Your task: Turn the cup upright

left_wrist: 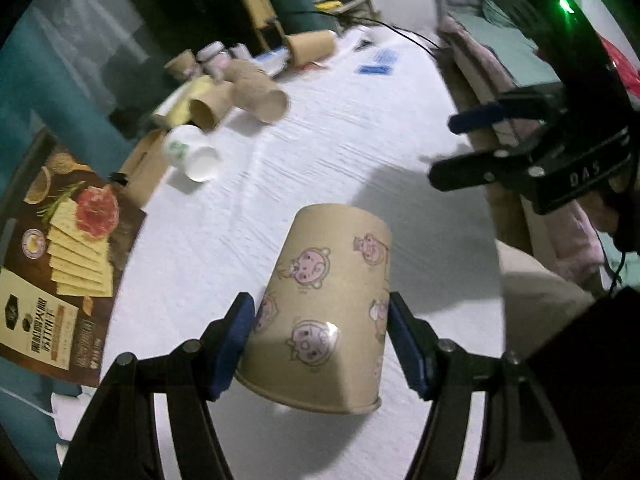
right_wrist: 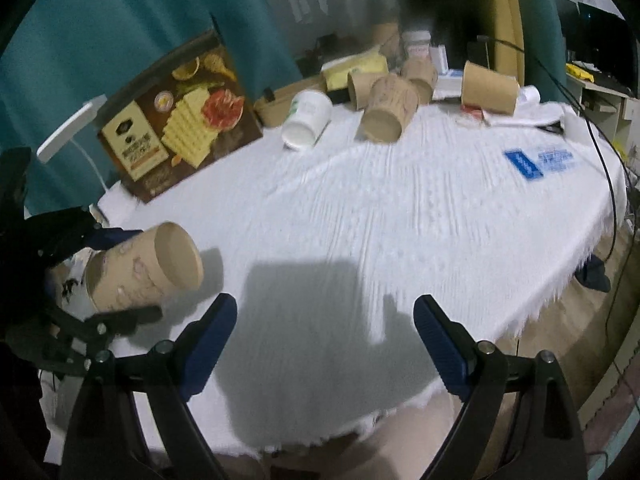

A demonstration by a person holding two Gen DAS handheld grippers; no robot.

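My left gripper (left_wrist: 320, 340) grasps the brown paper cup (left_wrist: 328, 304), blue pads (left_wrist: 240, 336) pressed on both sides near its rim; cup held off the white tablecloth (left_wrist: 248, 216), base pointing away from my jaws. My right gripper (right_wrist: 324, 344) spread wide, nothing between its pads. Ahead of the left jaws, well apart: white cup (left_wrist: 190, 152) on its side, toppled brown cups (left_wrist: 256, 92) beyond, cracker box (left_wrist: 60, 268) off to the left

Left gripper (left_wrist: 320, 344) fingers (left_wrist: 236, 344) clamped on a load, right gripper (right_wrist: 325, 344) fingers (right_wrist: 208, 340) spread wide
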